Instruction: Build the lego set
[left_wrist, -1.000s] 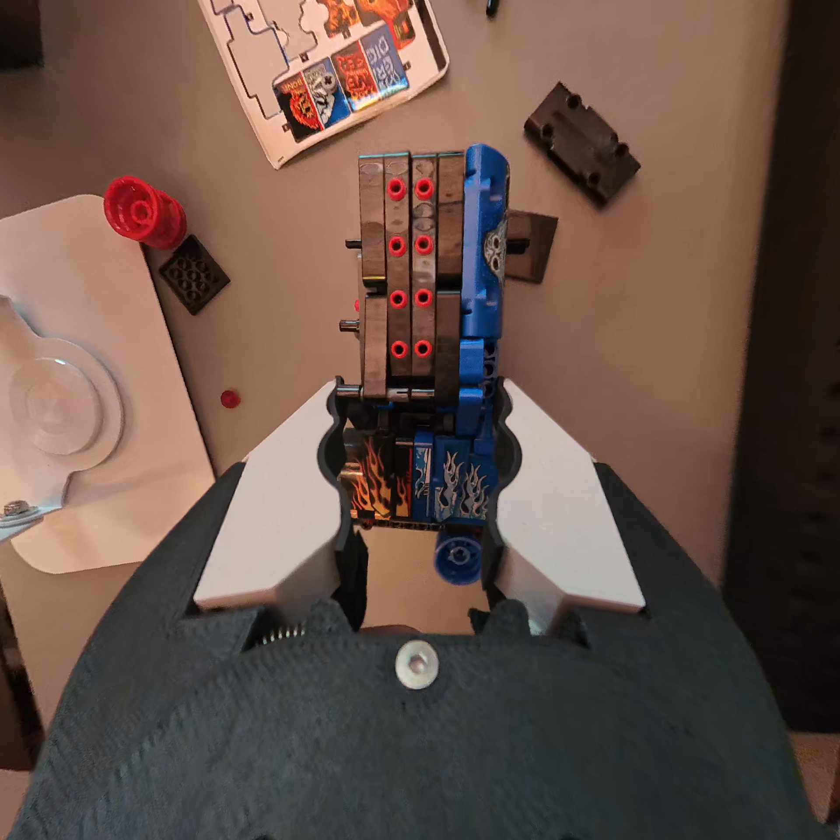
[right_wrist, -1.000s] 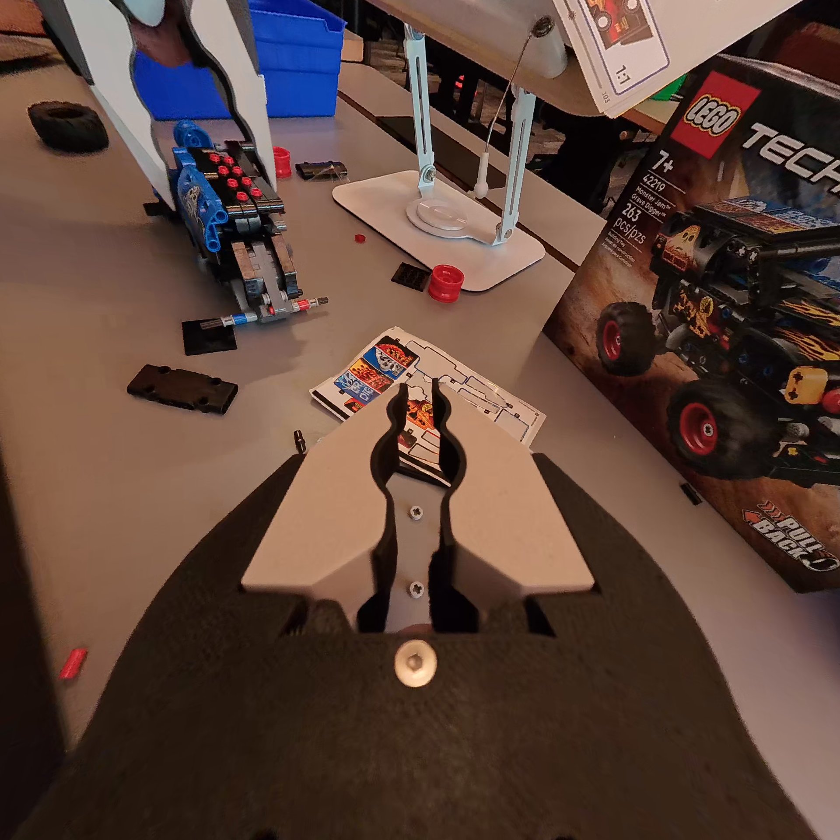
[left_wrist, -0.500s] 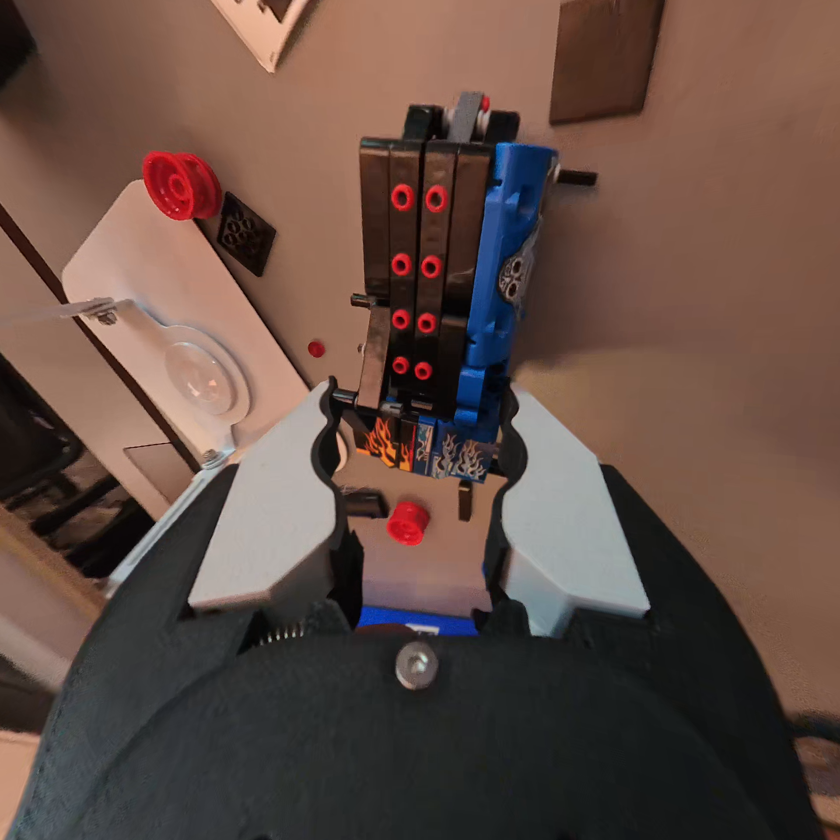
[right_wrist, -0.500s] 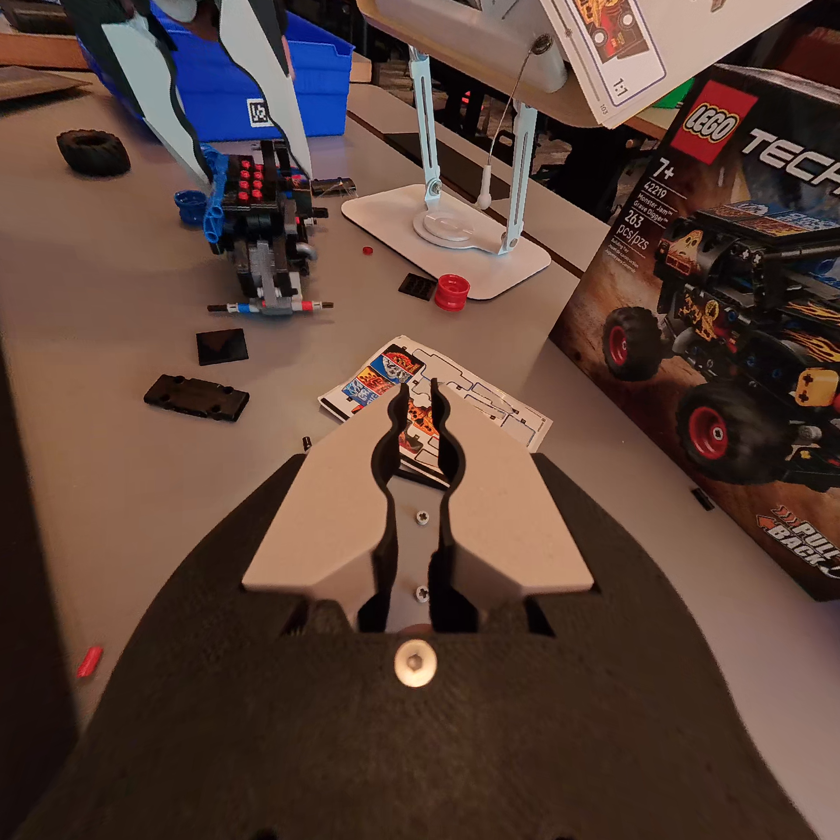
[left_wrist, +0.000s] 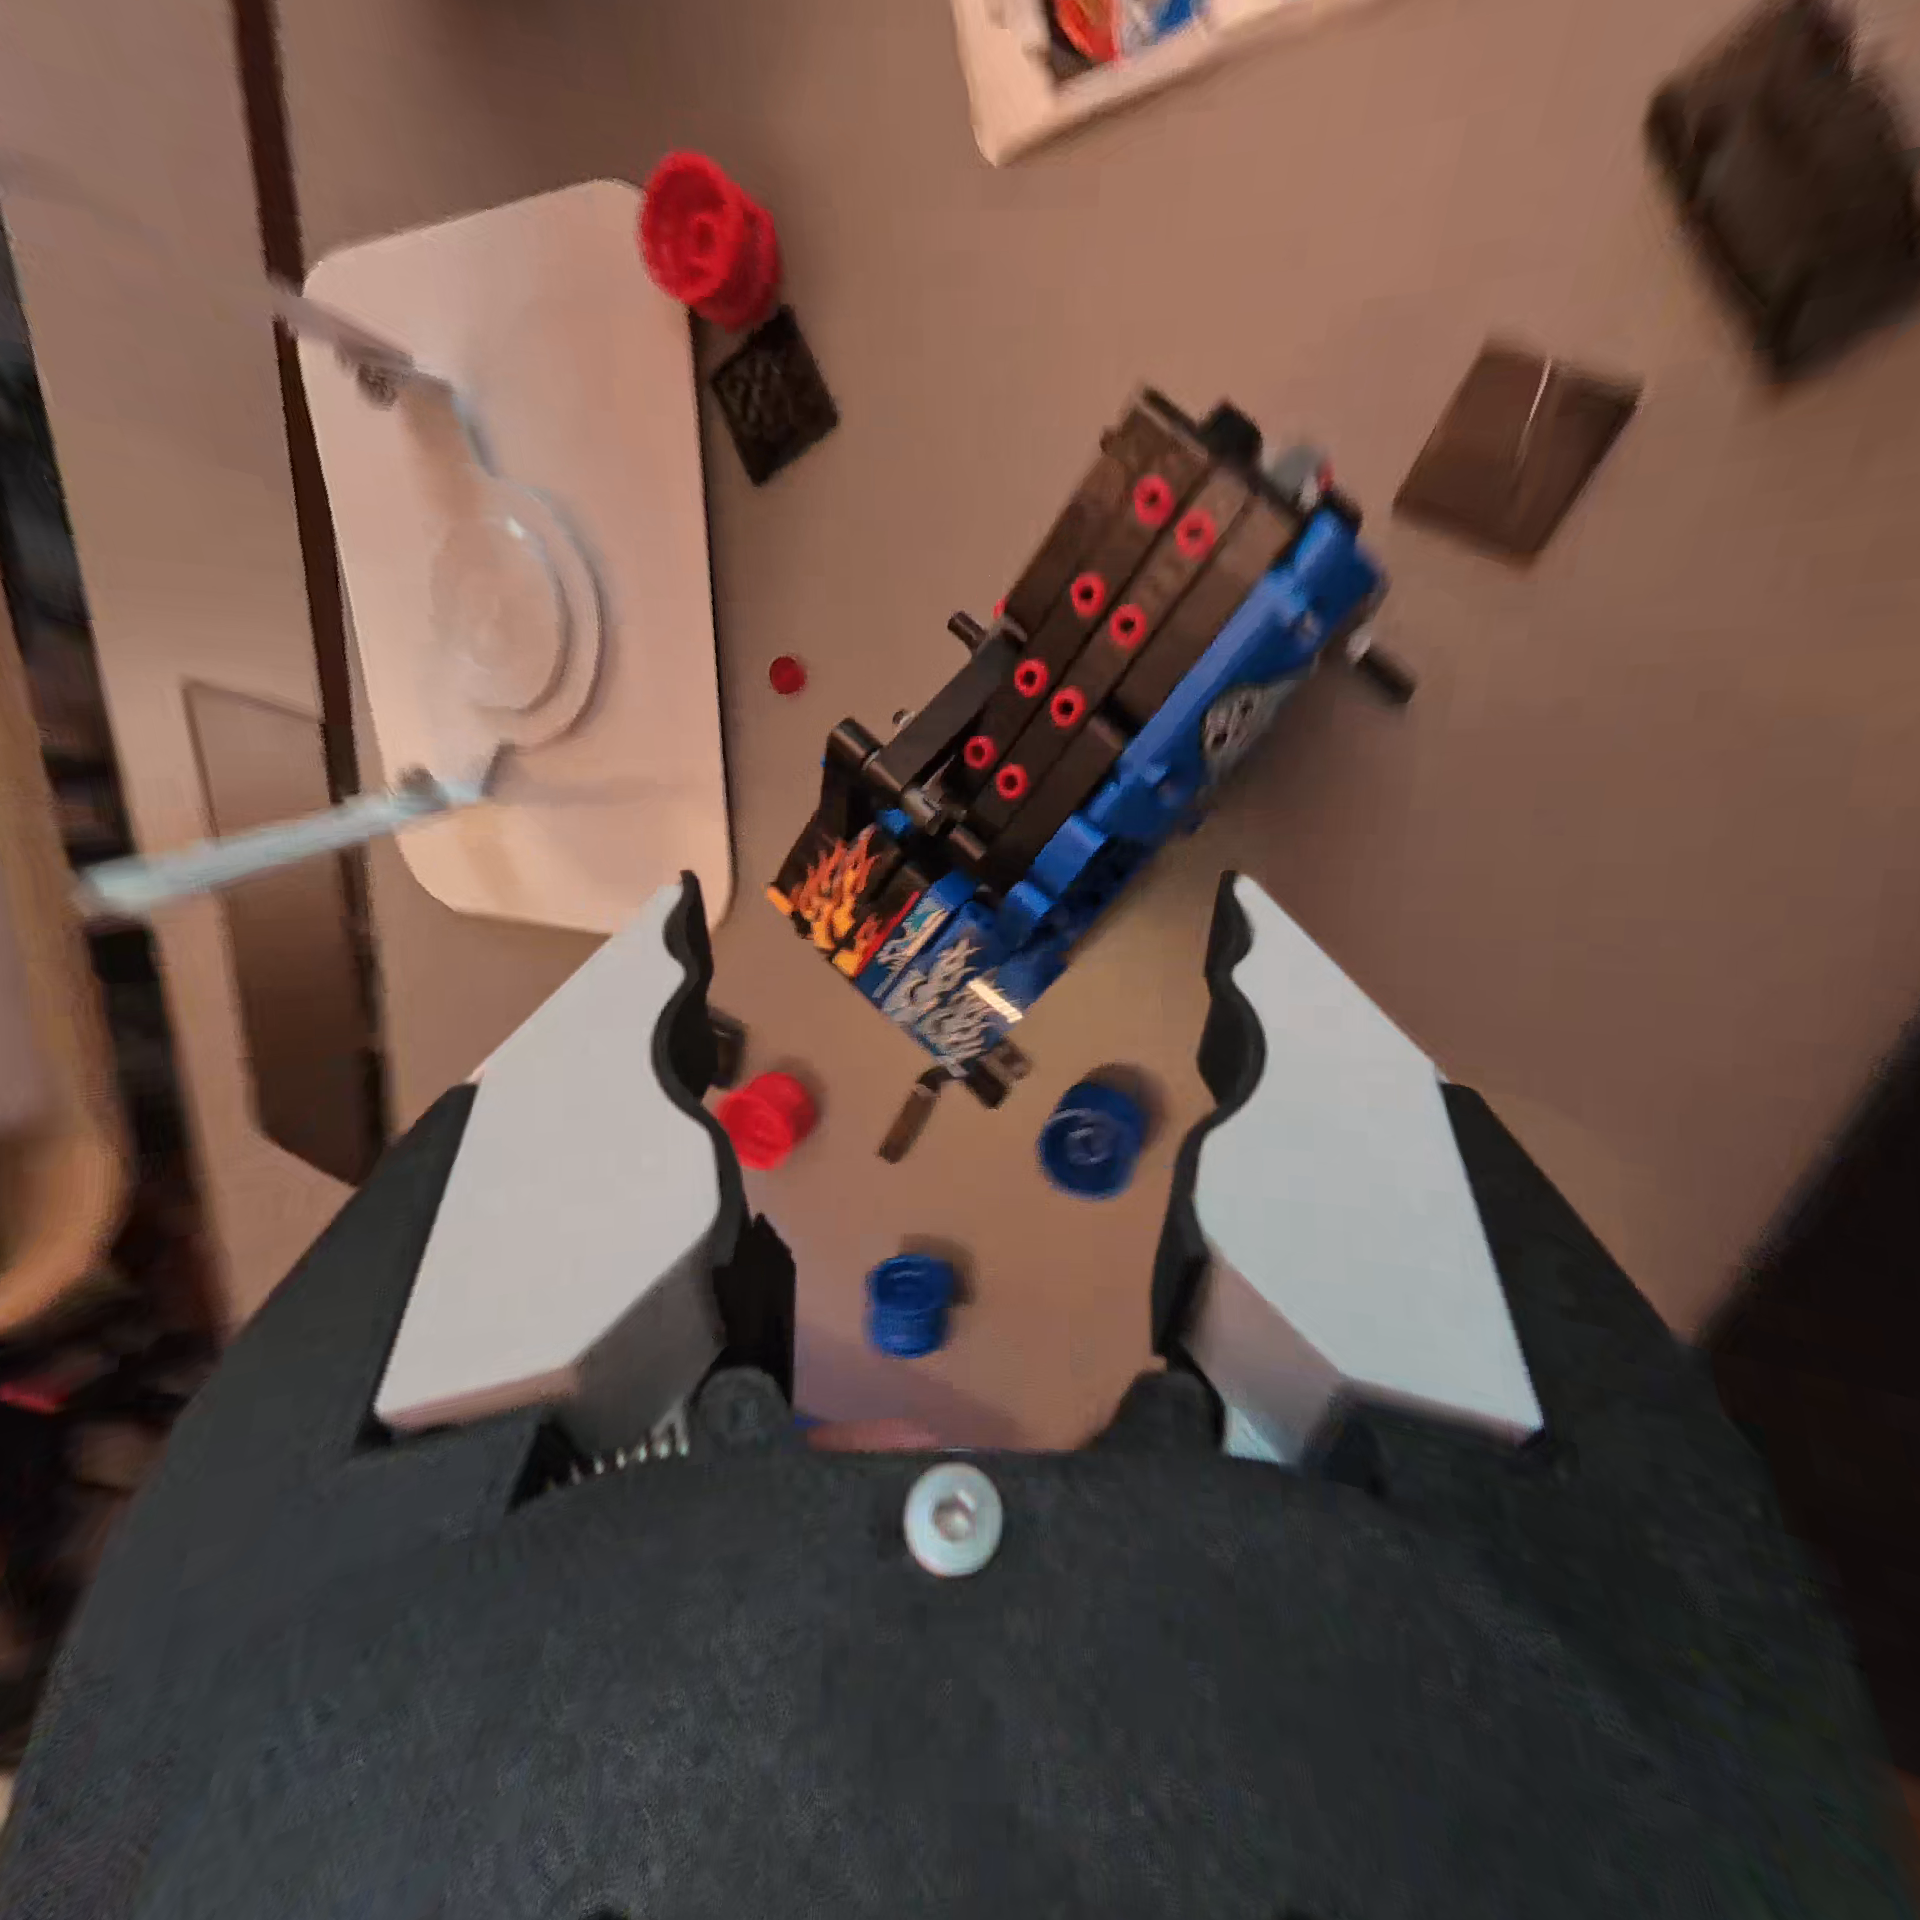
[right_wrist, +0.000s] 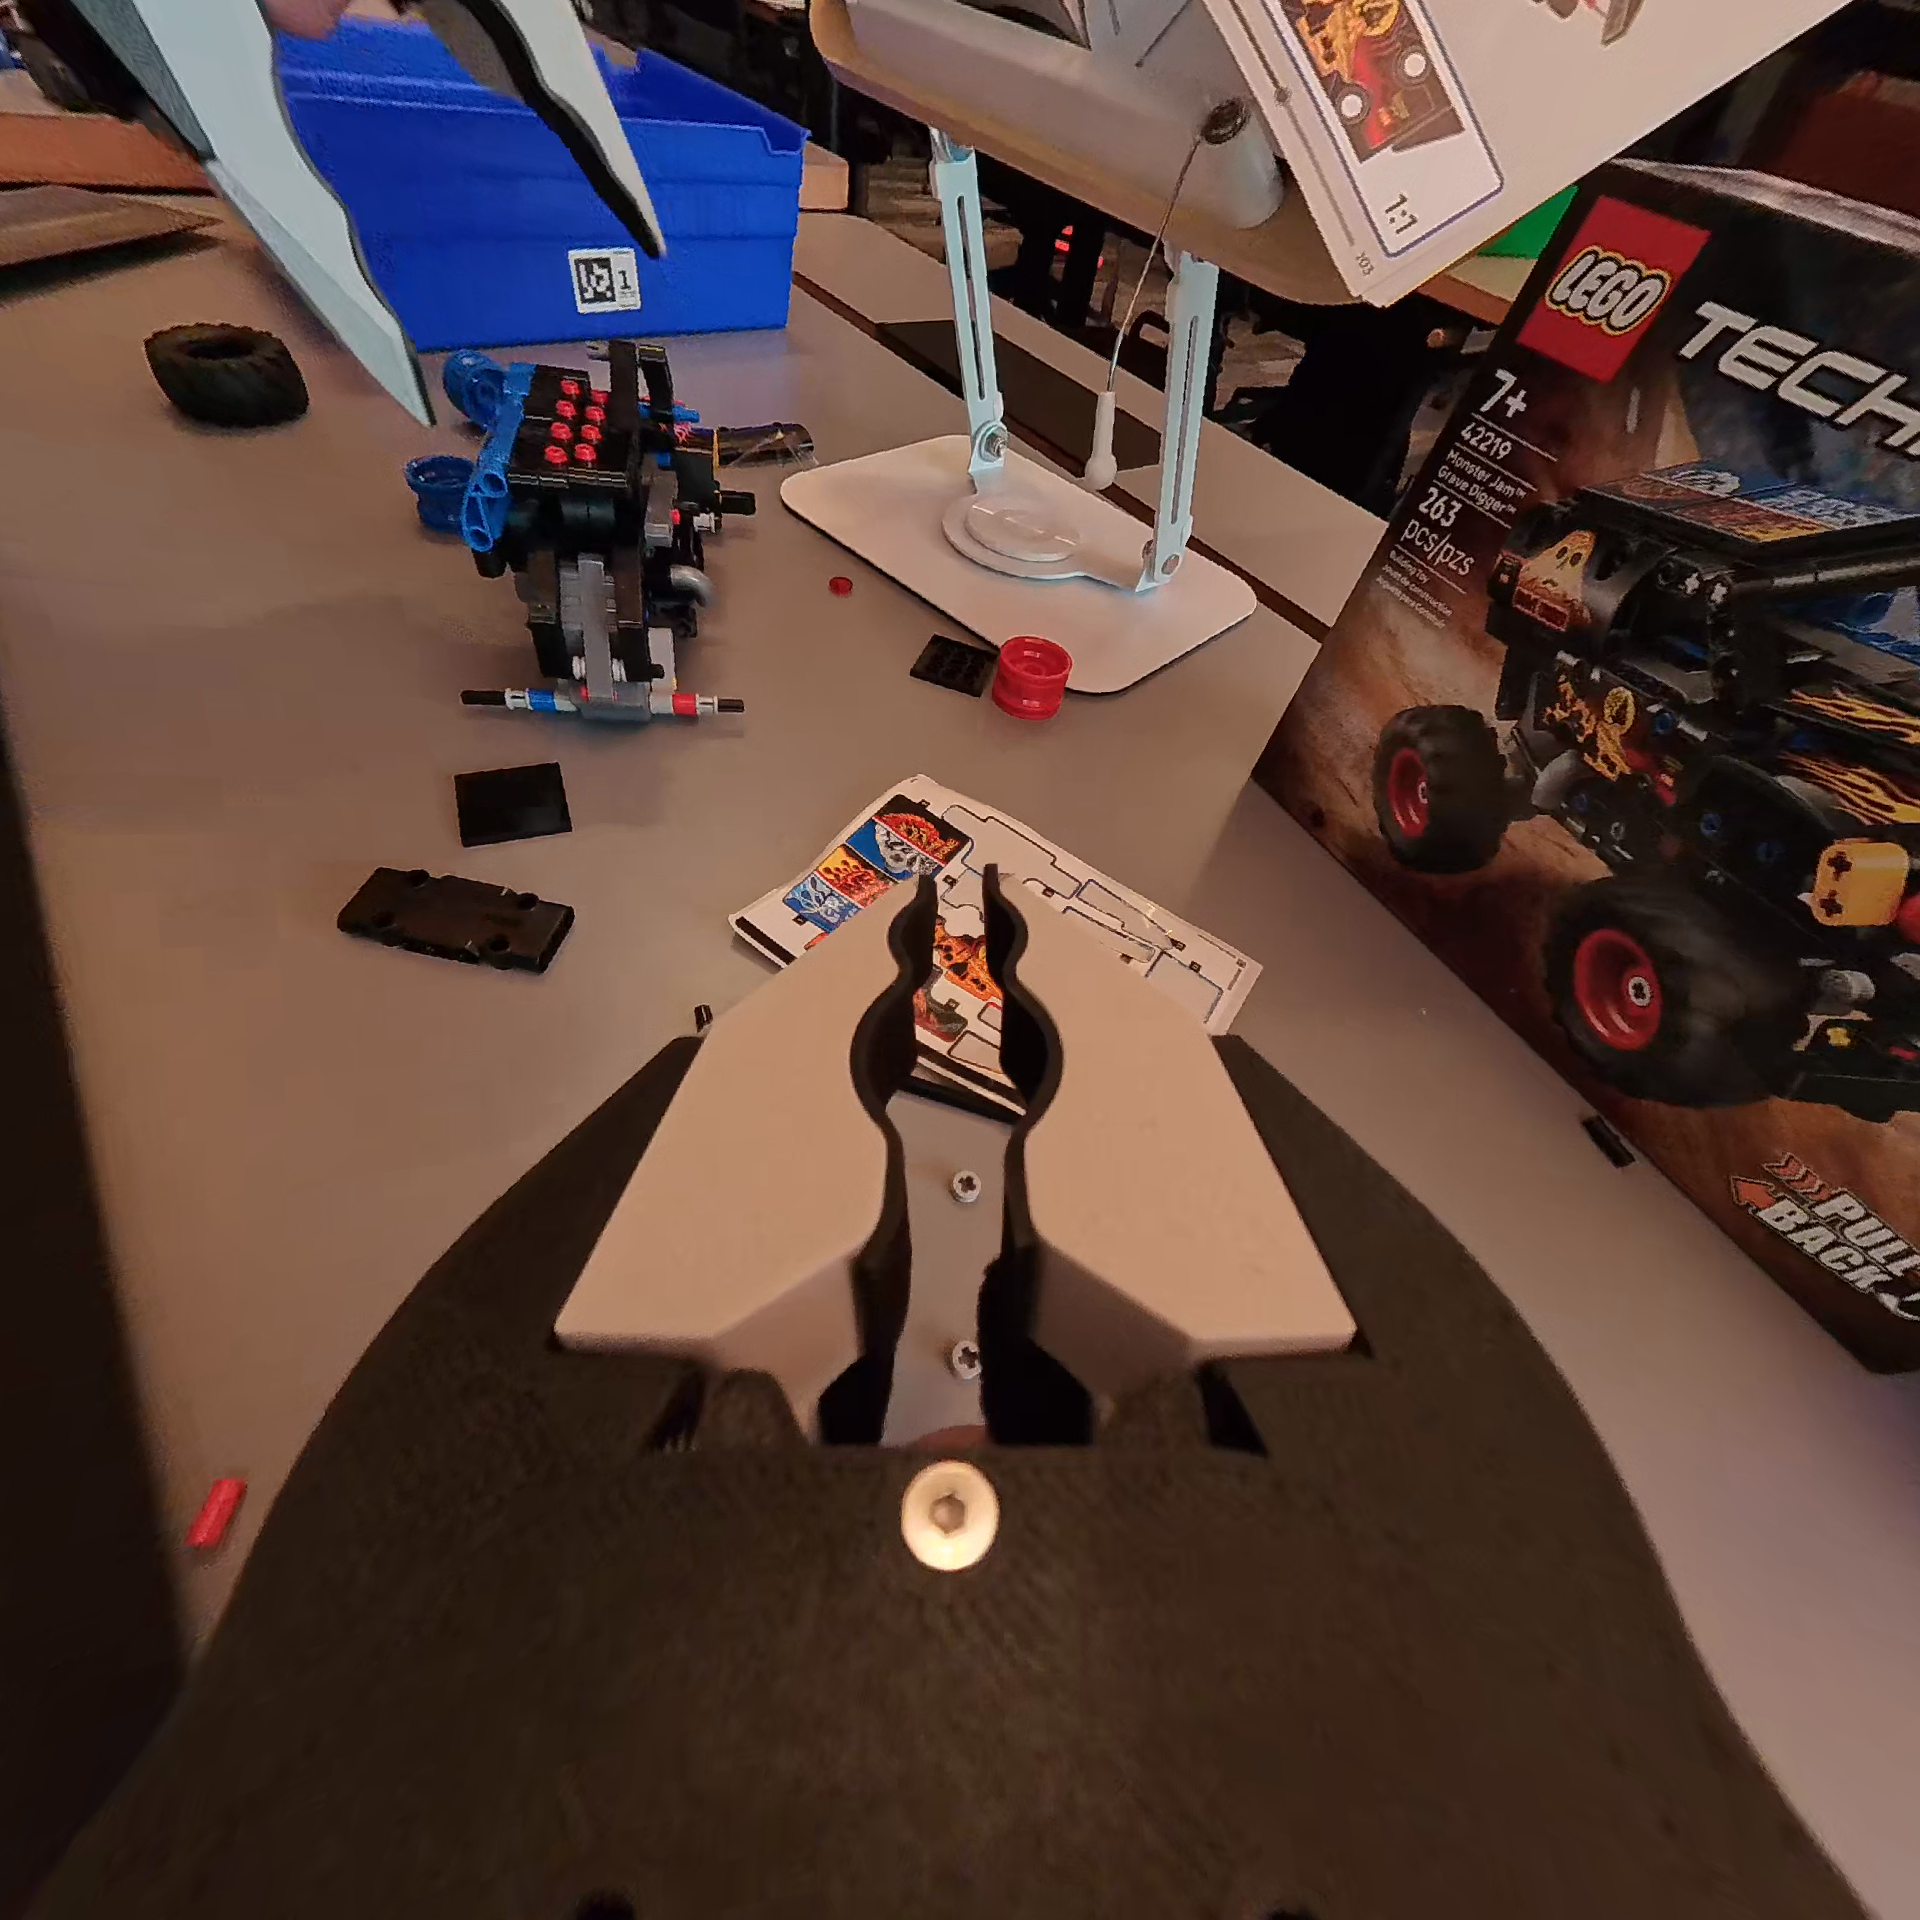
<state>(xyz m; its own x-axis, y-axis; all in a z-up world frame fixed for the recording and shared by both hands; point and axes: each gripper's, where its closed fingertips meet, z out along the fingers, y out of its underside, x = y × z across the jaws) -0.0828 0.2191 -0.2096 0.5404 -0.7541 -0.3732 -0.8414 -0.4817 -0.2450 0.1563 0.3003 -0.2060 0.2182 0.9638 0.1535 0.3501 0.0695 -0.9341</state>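
Observation:
The part-built truck body (left_wrist: 1081, 707), black and blue with red pins and flame stickers, lies on the table, angled to the upper right. My left gripper (left_wrist: 956, 894) is open and empty, just behind and above the truck's stickered end. In the right wrist view the truck (right_wrist: 592, 520) sits at the far left, with my left gripper (right_wrist: 530, 332) raised above it. My right gripper (right_wrist: 956, 883) is shut and empty, low over the sticker sheet (right_wrist: 1039, 883). Two blue hubs (left_wrist: 1091, 1138) (left_wrist: 906, 1304) and a red hub (left_wrist: 767, 1117) lie between my left fingers.
A white stand base (right_wrist: 1039, 540) holds the instruction booklet (right_wrist: 1403, 104); a red hub (right_wrist: 1031, 675) and black plate (right_wrist: 951, 660) lie beside it. The set's box (right_wrist: 1662, 727) stands on the right. A blue bin (right_wrist: 540, 208), a tyre (right_wrist: 227, 372), a black tile (right_wrist: 512, 802) and panel (right_wrist: 455, 920) are on the left. One gripper's finger ends stand about 25 cm off the other's. My left gripper is the nearer one to the red hub (left_wrist: 767, 1117): about 15 cm, against 40 cm.
My left gripper has opened, let go of the truck body and drawn back; the truck now rests on the table, turned to the right. My right gripper has stayed put.

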